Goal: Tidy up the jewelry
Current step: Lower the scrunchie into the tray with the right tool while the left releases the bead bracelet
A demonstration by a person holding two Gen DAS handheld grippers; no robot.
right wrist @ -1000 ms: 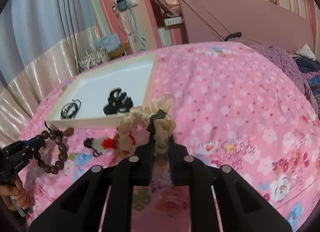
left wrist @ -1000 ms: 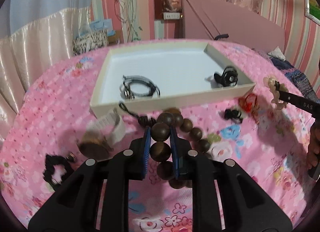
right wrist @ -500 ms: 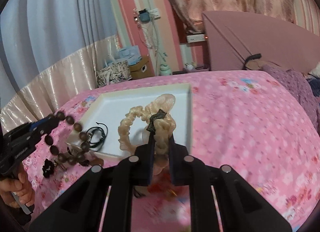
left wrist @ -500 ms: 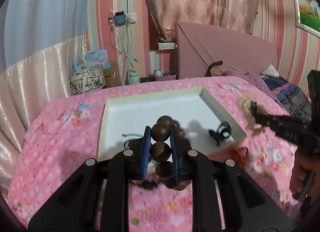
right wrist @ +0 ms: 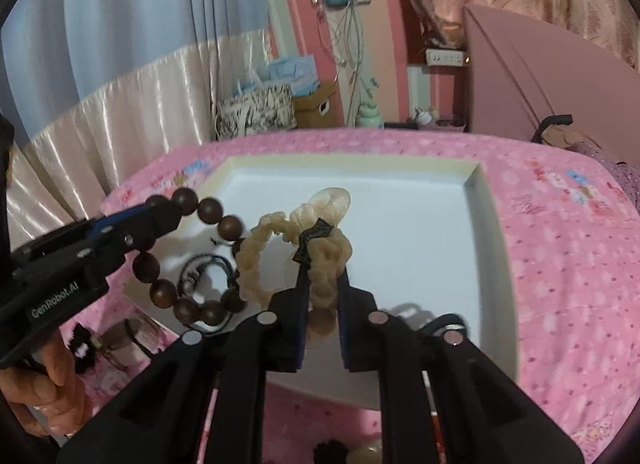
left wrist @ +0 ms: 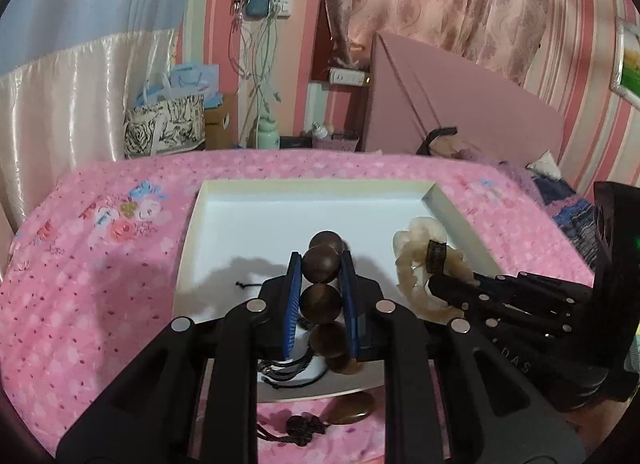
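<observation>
My left gripper (left wrist: 320,268) is shut on a brown wooden bead bracelet (left wrist: 323,296) and holds it above the near part of the white tray (left wrist: 312,186). The bracelet also shows in the right wrist view (right wrist: 188,260), hanging as a loop. My right gripper (right wrist: 322,284) is shut on a cream ruffled scrunchie (right wrist: 320,252) with a black tag, also above the tray (right wrist: 490,224). The scrunchie shows in the left wrist view (left wrist: 420,264), just right of the beads. A black cord bracelet (right wrist: 206,272) lies in the tray under the beads.
The tray sits on a pink floral bedspread (left wrist: 88,288). A dark knotted pendant with a brown stone (left wrist: 352,410) lies on the spread before the tray. A black hair tie (right wrist: 82,344) lies left of the tray. A black item (right wrist: 444,324) lies in the tray behind my right gripper.
Both grippers have risen from the bedspread and moved over the tray with their loads. They have come close together, the scrunchie now beside the beads.
</observation>
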